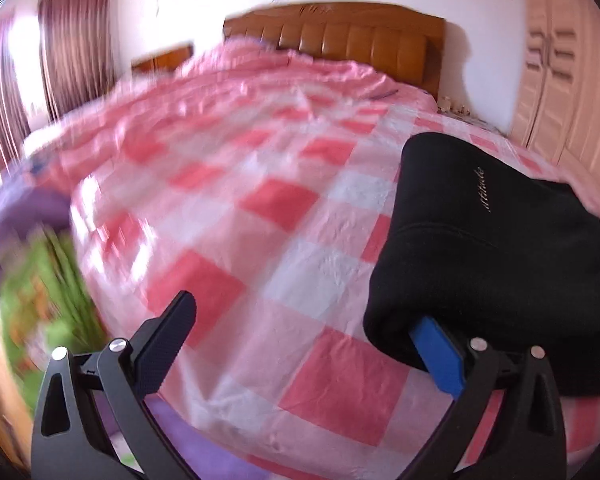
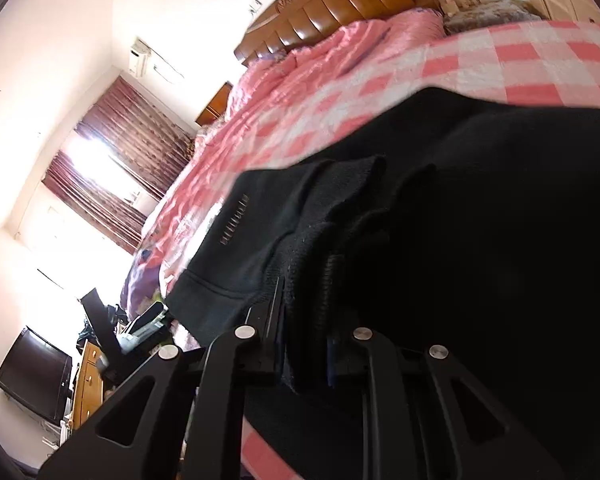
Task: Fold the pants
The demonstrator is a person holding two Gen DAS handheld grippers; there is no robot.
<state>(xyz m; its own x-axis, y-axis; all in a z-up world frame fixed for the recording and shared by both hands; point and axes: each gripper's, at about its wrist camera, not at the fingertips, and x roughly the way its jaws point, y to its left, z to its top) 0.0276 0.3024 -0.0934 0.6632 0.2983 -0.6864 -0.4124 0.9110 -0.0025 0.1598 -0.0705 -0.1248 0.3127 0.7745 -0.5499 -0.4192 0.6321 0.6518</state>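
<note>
A bed (image 1: 260,216) under a pink-and-white checked cover fills both views, its wooden headboard (image 1: 340,40) against the far wall, a pale wardrobe (image 1: 568,80) on one side and dark red curtains (image 2: 120,184) on the other. The black pants (image 1: 492,248) lie bunched near the bed's near edge, with bare cover stretching wide beside them. The left gripper (image 1: 304,340) is spread wide, its blue finger tucked under the cloth. The right gripper (image 2: 304,320) is pinched on the pants' thick edge. Small gold script marks the fabric, too blurred to read.
</note>
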